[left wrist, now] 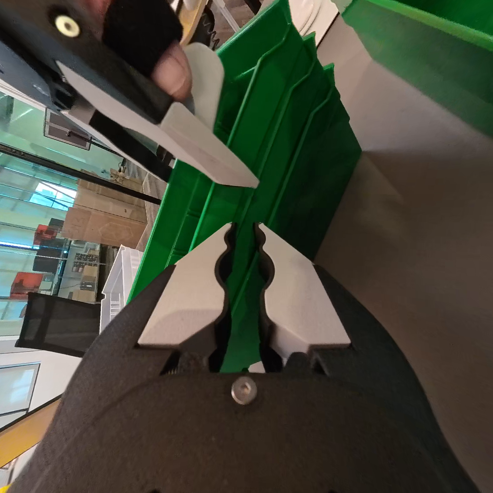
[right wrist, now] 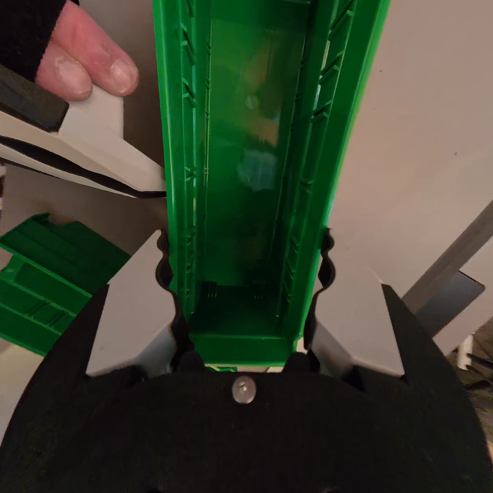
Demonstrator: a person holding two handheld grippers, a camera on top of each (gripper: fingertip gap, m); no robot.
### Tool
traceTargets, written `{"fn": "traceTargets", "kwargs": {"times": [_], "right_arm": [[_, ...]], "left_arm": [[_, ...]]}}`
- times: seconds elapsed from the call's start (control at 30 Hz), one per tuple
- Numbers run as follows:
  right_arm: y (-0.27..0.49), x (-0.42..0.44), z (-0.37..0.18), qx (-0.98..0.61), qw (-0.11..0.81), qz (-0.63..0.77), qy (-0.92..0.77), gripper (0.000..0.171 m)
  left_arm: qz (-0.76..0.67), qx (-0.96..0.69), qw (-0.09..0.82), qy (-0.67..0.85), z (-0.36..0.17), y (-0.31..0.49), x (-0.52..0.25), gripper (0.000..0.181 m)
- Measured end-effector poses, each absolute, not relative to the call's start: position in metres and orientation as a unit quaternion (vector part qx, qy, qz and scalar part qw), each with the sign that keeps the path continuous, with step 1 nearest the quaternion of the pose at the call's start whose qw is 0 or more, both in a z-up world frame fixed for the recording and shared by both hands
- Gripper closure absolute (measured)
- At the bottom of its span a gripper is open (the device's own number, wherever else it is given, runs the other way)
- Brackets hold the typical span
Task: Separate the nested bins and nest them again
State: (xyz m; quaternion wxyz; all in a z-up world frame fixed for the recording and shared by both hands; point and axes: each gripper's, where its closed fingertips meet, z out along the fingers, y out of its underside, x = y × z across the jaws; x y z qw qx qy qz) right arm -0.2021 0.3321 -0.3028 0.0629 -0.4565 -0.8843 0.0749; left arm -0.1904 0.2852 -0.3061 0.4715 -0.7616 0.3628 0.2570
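While the nested green bins (right wrist: 248, 160) sit lengthwise between its fingers, the right gripper (right wrist: 244, 266) is clamped across both outer side walls. The left gripper (left wrist: 242, 266) is closed on a rim edge of that same stack (left wrist: 280, 133) — fingers nearly together. Another green bin (right wrist: 48, 280) lies on the grey tabletop (right wrist: 413, 133), well apart at lower left.

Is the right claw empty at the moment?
No: in the right wrist view the right claw has a narrow green bin between its fingers, one finger against each long side wall.
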Motion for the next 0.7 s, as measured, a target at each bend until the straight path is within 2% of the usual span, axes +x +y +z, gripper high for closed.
{"fn": "traceTargets", "kwargs": {"times": [0.33, 0.7], "right_arm": [[0.332, -0.204, -0.298, -0.473, 0.062, 0.081, -0.875, 0.080], [0.331, -0.214, -0.282, -0.476, 0.094, 0.096, -0.869, 0.081]], "left_arm": [[0.258, -0.766, 0.474, 0.349, -0.305, 0.289, -0.194, 0.173], [0.275, -0.774, 0.467, 0.327, -0.306, 0.295, -0.200, 0.175]]}}
